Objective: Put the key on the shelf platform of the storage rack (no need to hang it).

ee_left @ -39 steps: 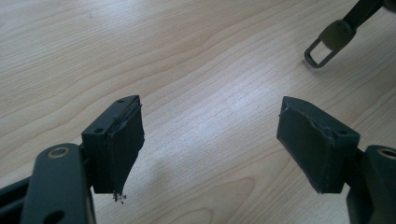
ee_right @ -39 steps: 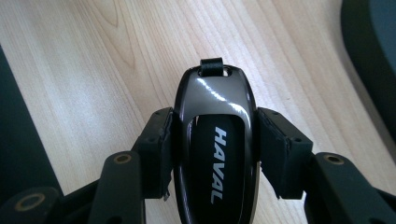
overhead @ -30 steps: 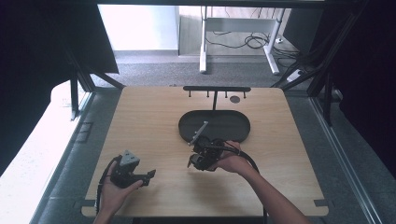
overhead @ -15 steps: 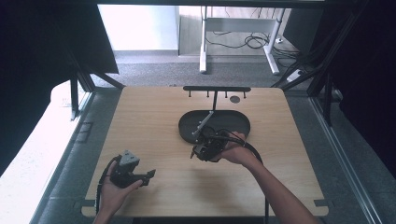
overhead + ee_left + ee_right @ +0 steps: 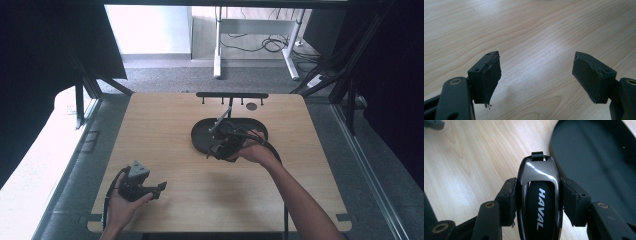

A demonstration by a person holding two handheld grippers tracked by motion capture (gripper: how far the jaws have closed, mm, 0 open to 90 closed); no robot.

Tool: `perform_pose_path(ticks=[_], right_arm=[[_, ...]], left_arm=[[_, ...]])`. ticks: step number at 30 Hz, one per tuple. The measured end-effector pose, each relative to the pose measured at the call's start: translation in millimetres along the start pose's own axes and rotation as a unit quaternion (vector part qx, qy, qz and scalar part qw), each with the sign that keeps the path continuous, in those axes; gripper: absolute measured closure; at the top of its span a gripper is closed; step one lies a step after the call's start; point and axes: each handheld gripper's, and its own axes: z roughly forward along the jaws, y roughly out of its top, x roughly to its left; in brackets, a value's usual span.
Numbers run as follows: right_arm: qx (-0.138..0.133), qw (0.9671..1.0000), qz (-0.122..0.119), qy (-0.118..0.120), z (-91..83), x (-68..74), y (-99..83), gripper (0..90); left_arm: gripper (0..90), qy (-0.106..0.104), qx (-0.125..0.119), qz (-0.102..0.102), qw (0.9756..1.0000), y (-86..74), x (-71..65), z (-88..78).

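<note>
My right claw (image 5: pixel 537 195) pinches a glossy black car key fob (image 5: pixel 538 202), white "HAVAL" lettering running between my pads; a small loop tops it.

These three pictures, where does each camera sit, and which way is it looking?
High view: fixed above the person's side, looking forward and down on the wooden table; both forearms enter from below, with the left gripper and right gripper.
Left gripper view: rides the left gripper, looking along its open jaws at bare tabletop.
Right gripper view: rides the right gripper, jaws clamped on a black HAVAL car key, beside the black oval tray.
Shared: that tray lies under the right gripper in the high view too.
</note>
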Motion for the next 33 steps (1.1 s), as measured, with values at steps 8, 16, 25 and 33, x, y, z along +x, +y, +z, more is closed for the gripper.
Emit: perform_pose_path(ticks=[8, 16, 25, 33], right_arm=[[-0.004, 0.9999, 0.010, -0.008, -2.6, -15.3, 5.7, 49.3], [-0.004, 0.9997, 0.020, -0.009, -0.5, -26.5, 10.7, 49.3], [0.003, 0.9993, 0.035, -0.016, 10.1, -42.6, 11.7, 49.3], [0.004, 0.9987, 0.047, -0.017, 20.4, -57.7, 13.8, 49.3]], left_arm=[[23.2, -0.001, 0.000, 0.000, 1.0000, 0.0, 0.3, 0.3], [23.2, 0.000, 0.000, -0.001, 1.0000, -0.4, 0.6, 0.8], [23.2, -0.001, 0.003, 0.002, 1.0000, -0.2, 0.7, 0.8], [23.1, -0.001, 0.003, 0.001, 1.0000, -0.3, 0.3, 1.1]])
